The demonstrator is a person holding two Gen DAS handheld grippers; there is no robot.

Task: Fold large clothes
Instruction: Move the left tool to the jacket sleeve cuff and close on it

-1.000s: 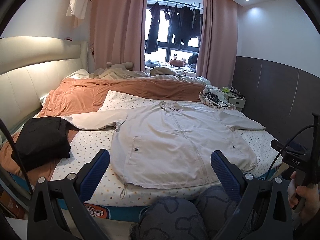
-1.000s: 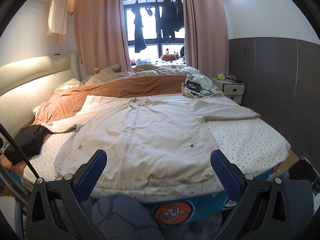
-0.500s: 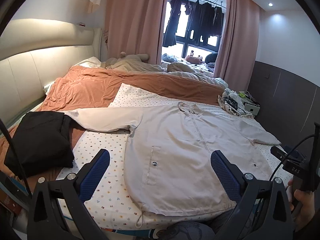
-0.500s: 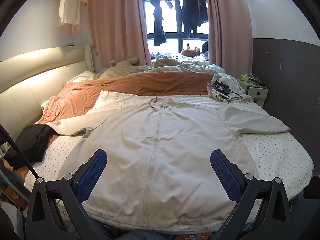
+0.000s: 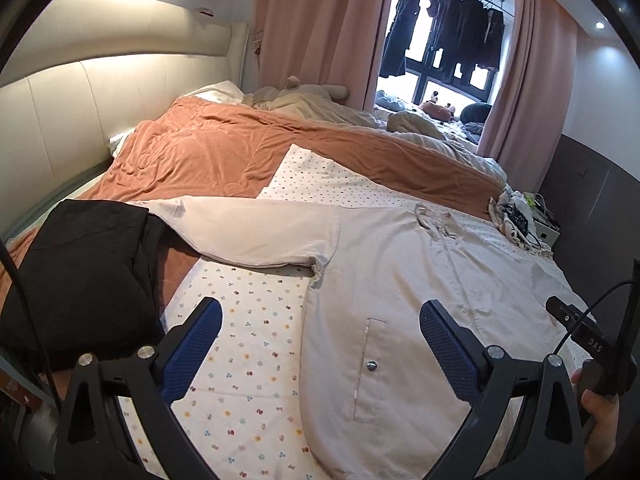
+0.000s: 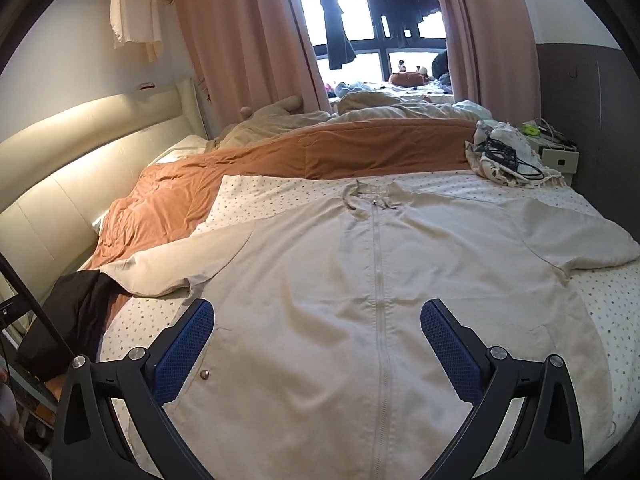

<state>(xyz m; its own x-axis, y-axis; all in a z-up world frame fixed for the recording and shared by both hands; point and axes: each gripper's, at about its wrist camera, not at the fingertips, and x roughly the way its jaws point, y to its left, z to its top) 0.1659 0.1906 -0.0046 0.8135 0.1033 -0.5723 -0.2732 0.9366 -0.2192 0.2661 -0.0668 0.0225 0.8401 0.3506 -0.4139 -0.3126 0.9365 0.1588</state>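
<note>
A: So, the claws first?

B: Left claw (image 5: 320, 344) has its jaws wide apart, holding nothing. It hangs over the jacket's (image 5: 400, 280) left edge, one pad above the dotted sheet (image 5: 248, 320), the other above the chest by the pocket snap (image 5: 371, 365). Right claw (image 6: 318, 344) is just as wide open and empty, over the lower front, with the zipper (image 6: 378, 280) nearer its right pad.

A: Why spread like that?

B: My guess: ready to pinch cloth, one near each side.

A: And the jacket?

B: Flat on the bed (image 6: 608, 300), front up, zipped, collar away from the claws, both sleeves out sideways (laid out for folding, I'd say). The left sleeve (image 5: 256, 232) lies beyond the left claw, its cuff reaching a black garment (image 5: 80, 280).

A: Folded at all?

B: Not yet, as far as it shows.
</note>
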